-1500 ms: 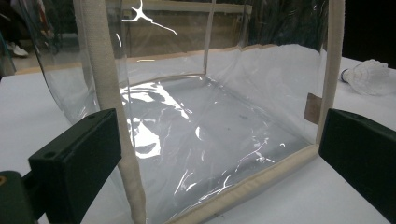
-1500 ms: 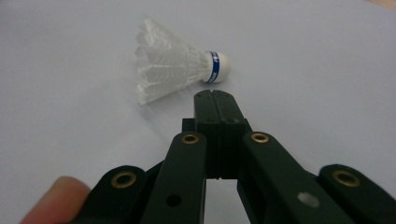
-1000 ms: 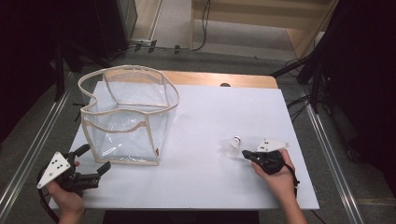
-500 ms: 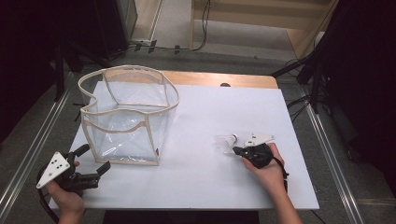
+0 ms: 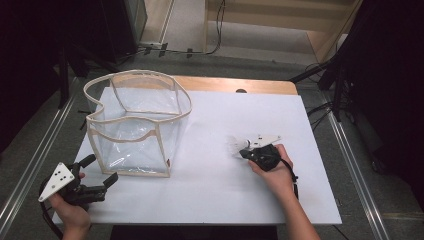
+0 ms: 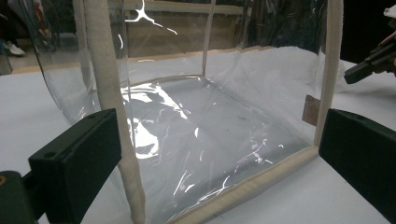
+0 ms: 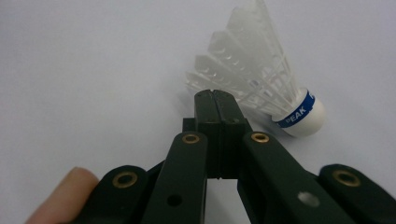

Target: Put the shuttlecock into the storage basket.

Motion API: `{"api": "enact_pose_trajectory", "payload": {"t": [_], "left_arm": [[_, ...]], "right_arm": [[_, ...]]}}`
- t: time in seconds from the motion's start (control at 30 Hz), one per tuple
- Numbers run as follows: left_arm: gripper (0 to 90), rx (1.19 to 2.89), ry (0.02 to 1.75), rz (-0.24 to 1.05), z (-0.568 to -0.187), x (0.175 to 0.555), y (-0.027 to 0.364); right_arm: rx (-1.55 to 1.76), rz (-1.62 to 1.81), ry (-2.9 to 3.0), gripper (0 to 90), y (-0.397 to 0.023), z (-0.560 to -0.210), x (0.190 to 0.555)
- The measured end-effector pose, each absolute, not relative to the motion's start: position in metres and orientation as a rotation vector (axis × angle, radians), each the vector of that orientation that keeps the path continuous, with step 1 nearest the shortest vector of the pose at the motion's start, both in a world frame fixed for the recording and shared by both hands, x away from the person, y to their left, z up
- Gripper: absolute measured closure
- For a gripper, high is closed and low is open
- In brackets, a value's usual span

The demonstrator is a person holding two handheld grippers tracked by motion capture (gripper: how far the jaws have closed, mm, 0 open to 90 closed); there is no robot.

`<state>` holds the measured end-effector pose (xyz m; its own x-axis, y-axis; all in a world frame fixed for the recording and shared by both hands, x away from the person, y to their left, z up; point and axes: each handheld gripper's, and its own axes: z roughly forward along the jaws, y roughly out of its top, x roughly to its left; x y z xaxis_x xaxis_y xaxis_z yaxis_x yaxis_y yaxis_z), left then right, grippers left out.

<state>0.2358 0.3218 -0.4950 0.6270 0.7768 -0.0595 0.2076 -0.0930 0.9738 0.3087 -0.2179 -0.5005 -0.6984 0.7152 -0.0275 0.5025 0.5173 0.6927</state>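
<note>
**Closed gripper met shuttlecock as clear bag stood across the table**

A person worked two hand-held grippers over a white table (image 5: 210, 195) whose far edge showed a strip of bare wood. The right gripper (image 5: 245, 151), held in the right hand (image 5: 275, 167), lay low over the right half of the table with its jaws pressed fully together and nothing between them, as the right gripper view made plain: the two black jaws met flat along their length. Just past and beside their tips lay a white feathered shuttlecock (image 7: 261, 84) on its side, its cork carrying a blue band lettered "PEAK", its feathers fanning up and away from the gripper. Whether the jaw tips touched the feathers could not be told. In the high view the shuttlecock (image 5: 234, 145) appeared as a pale blur just left of that gripper.

Well apart, at the table's near left corner, the left gripper (image 5: 102, 172) rested in the left hand (image 5: 70, 212), its jaws spread wide and holding nothing. They pointed at a clear plastic bag (image 5: 137, 125) with cream fabric trim, which stood upright and open-topped on the left half of the table. In the left gripper view the bag (image 6: 210, 135) stood near and between the two parted jaws, its bottom edge on the white surface, with the right gripper (image 6: 373, 58) visible beyond at the upper right.
</note>
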Motion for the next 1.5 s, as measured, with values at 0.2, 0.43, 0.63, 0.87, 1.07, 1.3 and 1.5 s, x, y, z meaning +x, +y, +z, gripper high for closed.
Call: {"api": "enact_pose_trajectory", "payload": {"t": [0.2, 0.43, 0.63, 0.87, 1.07, 1.3, 1.5], "left_arm": [[0.0, 1.633, 0.827, 0.581, -0.495, 0.236, 0.322], [0.0, 1.632, 0.827, 0.581, -0.495, 0.236, 0.322], [0.0, 1.632, 0.827, 0.581, -0.495, 0.236, 0.322], [0.0, 1.629, 0.828, 0.577, -0.495, 0.236, 0.323], [0.0, 1.627, 0.830, 0.577, -0.495, 0.236, 0.323], [0.0, 1.633, 0.831, 0.578, -0.495, 0.237, 0.322], [0.0, 1.636, 0.831, 0.577, -0.495, 0.237, 0.322]], "right_arm": [[1.048, 0.974, 2.434, 87.7, -0.212, -0.498, 0.323], [1.124, 0.986, 2.411, 87.7, -0.213, -0.498, 0.341], [1.159, 0.995, 2.387, 87.6, -0.217, -0.497, 0.350], [1.189, 0.977, 2.362, 87.6, -0.220, -0.495, 0.361], [1.237, 0.966, 2.339, 87.6, -0.223, -0.496, 0.369], [1.237, 0.979, 2.333, 87.5, -0.230, -0.494, 0.374], [1.208, 1.015, 2.340, 82.9, -0.238, -0.488, 0.370]]}}
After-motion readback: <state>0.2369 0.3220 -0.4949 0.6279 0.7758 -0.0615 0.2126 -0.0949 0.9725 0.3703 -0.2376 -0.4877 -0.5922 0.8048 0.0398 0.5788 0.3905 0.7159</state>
